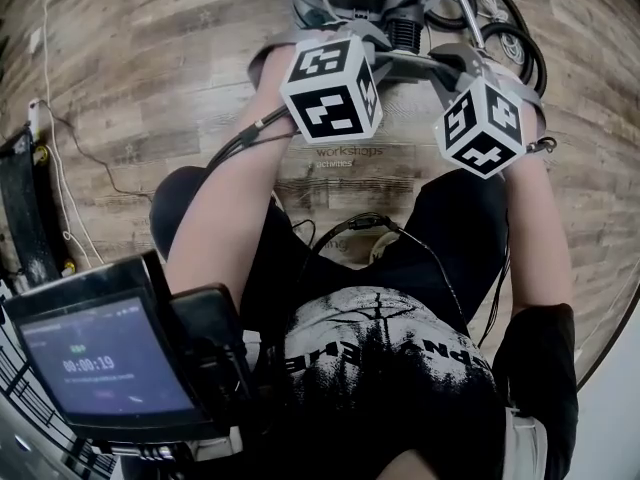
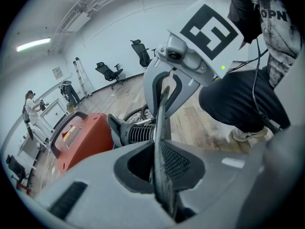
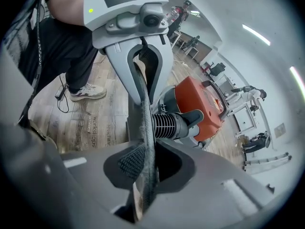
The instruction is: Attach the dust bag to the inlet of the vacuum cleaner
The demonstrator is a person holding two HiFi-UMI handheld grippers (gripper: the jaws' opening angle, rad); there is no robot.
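Left gripper (image 2: 159, 162) and right gripper (image 3: 145, 165) each pinch the dust bag (image 2: 161, 119), apparently stretching it to face the vacuum cleaner (image 3: 200, 104) inlet (image 3: 167, 126).

place: open office/lab | cues: office chairs (image 2: 109, 72), strip light (image 2: 33, 45), plank floor (image 1: 150, 78)

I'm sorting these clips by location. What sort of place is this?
Most likely a large open office or workshop hall: wheeled office chairs stand along a white wall, a long strip light hangs on a high ceiling, and a person stands at a white workbench.
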